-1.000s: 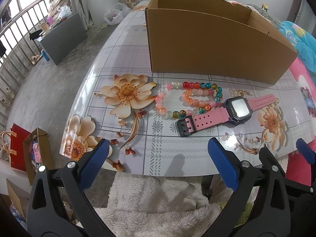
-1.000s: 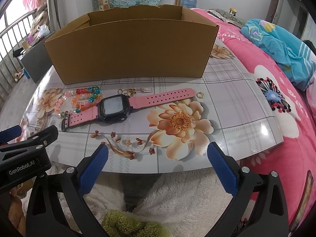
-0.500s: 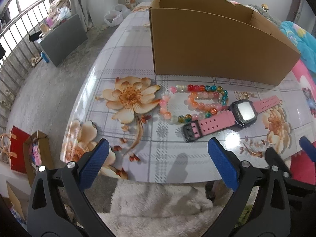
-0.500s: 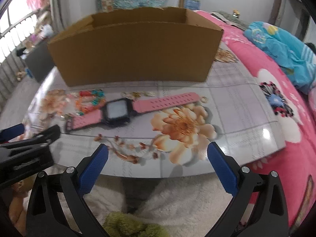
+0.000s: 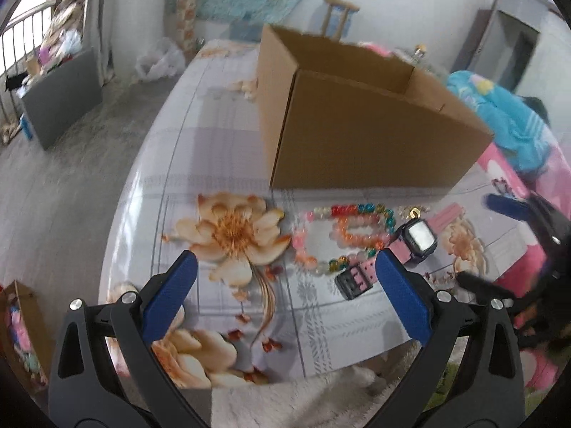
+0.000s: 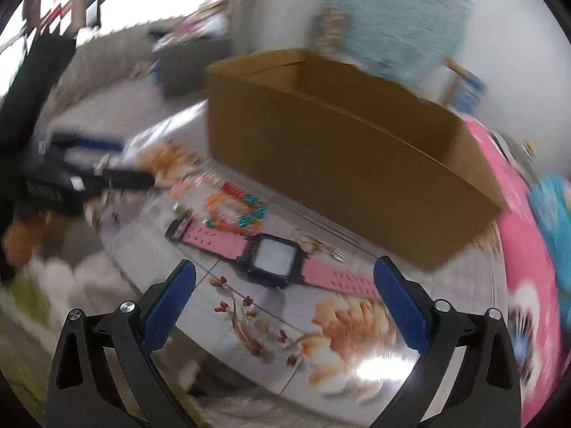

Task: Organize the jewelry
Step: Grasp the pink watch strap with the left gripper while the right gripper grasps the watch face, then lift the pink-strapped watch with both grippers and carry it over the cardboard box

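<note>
A pink watch (image 6: 273, 258) with a black face lies flat on the flower-print table (image 6: 357, 321), just beyond my right gripper (image 6: 283, 271). That gripper's jaws are wide and closing, with nothing between the pads. Beaded bracelets (image 6: 235, 207) lie behind the watch's buckle end, and a small gold piece (image 6: 314, 242) lies beside its face. In the left wrist view the bracelets (image 5: 342, 232) and the watch (image 5: 417, 240) sit to the right of my left gripper (image 5: 285, 267), which is open and empty over the printed flower. An open cardboard box (image 5: 357, 125) stands behind the jewelry.
A bed with a pink cover (image 5: 514, 192) and a blue blanket (image 5: 510, 121) borders the table's right side. A grey cabinet (image 5: 60, 100) stands on the floor at the left. A white fluffy rug (image 5: 285, 403) lies below the table's near edge.
Both grippers have moved in over the table. The right wrist view has rolled and blurred, and the watch now sits centred ahead of its fingers. The left wrist view has tilted up.
</note>
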Tool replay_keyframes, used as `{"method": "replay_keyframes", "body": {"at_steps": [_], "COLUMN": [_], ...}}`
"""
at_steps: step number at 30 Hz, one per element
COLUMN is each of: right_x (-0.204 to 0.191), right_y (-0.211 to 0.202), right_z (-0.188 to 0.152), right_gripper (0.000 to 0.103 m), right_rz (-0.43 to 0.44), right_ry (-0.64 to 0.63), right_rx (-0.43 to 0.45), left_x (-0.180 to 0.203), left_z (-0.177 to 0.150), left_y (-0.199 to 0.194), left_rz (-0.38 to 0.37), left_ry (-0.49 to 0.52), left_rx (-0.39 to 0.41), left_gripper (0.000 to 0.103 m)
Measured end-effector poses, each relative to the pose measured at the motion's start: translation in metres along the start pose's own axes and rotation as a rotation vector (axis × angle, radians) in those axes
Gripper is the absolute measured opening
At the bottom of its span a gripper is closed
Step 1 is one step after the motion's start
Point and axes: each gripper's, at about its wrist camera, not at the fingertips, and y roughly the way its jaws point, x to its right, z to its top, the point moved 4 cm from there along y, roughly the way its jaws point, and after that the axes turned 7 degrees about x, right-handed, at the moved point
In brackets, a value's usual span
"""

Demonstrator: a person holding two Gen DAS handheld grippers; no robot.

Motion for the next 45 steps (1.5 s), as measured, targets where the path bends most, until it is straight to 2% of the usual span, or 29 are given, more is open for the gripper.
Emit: {"method": "replay_keyframes", "body": {"at_steps": [3, 6, 10, 13, 18, 20, 22, 23, 25, 30, 36, 38, 40, 41, 43, 45], "right_x": [-0.003, -0.005, -0.007, -0.009, -0.006, -0.005, -0.003, -0.003, 0.000, 0.011, 0.007, 0.011, 0.014, 0.014, 0.024, 0.023], "right_y": [0.016, 0.029, 0.044, 0.045, 0.052, 0.053, 0.056, 0.056, 0.057, 0.056, 0.066, 0.070, 0.075, 0.077, 0.072, 0.066], "right_z": [0.001, -0.001, -0.003, -0.003, 0.004, 0.006, 0.007, 0.007, 0.009, 0.011, 0.008, 0.008, 0.009, 0.010, 0.011, 0.009], "right_gripper": [0.081, 0.077, 0.076, 0.075, 0.054, 0.054, 0.054, 0.054, 0.053, 0.053, 0.053, 0.053, 0.053, 0.053, 0.054, 0.054], "right_rz": [0.062, 0.126, 0.201, 0.252, 0.303, 0.308, 0.313, 0.323, 0.363, 0.463, 0.605, 0.636, 0.670, 0.677, 0.676, 0.640], "right_ry": [-0.078, -0.145, -0.239, -0.260, -0.263, -0.260, -0.262, -0.257, -0.218, -0.117, 0.028, 0.066, 0.124, 0.140, 0.157, 0.130], "right_rx": [-0.061, -0.112, -0.181, -0.203, -0.237, -0.248, -0.252, -0.254, -0.268, -0.317, -0.377, -0.380, -0.378, -0.375, -0.358, -0.319], "left_x": [0.005, 0.015, 0.030, 0.047, 0.072, 0.078, 0.080, 0.082, 0.090, 0.113, 0.135, 0.141, 0.143, 0.142, 0.138, 0.134], "left_z": [0.002, -0.001, -0.005, -0.009, -0.017, -0.018, -0.019, -0.021, -0.023, -0.032, -0.045, -0.046, -0.046, -0.044, -0.041, -0.038], "left_y": [0.000, 0.004, 0.009, 0.010, 0.010, 0.013, 0.019, 0.022, 0.025, 0.020, 0.031, 0.035, 0.037, 0.039, 0.042, 0.045], "left_rz": [-0.026, -0.048, -0.066, -0.072, -0.084, -0.098, -0.105, -0.106, -0.117, -0.161, -0.104, -0.072, -0.054, -0.046, -0.038, -0.071], "left_ry": [0.042, 0.080, 0.130, 0.228, 0.366, 0.378, 0.372, 0.376, 0.413, 0.521, 0.641, 0.669, 0.672, 0.667, 0.641, 0.588], "left_rx": [0.040, 0.040, 0.023, 0.033, 0.052, 0.038, 0.006, -0.006, -0.028, -0.042, -0.088, -0.100, -0.103, -0.107, -0.118, -0.141], "left_gripper": [0.096, 0.096, 0.096, 0.096, 0.094, 0.074, 0.065, 0.057, 0.050, 0.044, 0.036, 0.031, 0.026, 0.018, 0.009, 0.008]}}
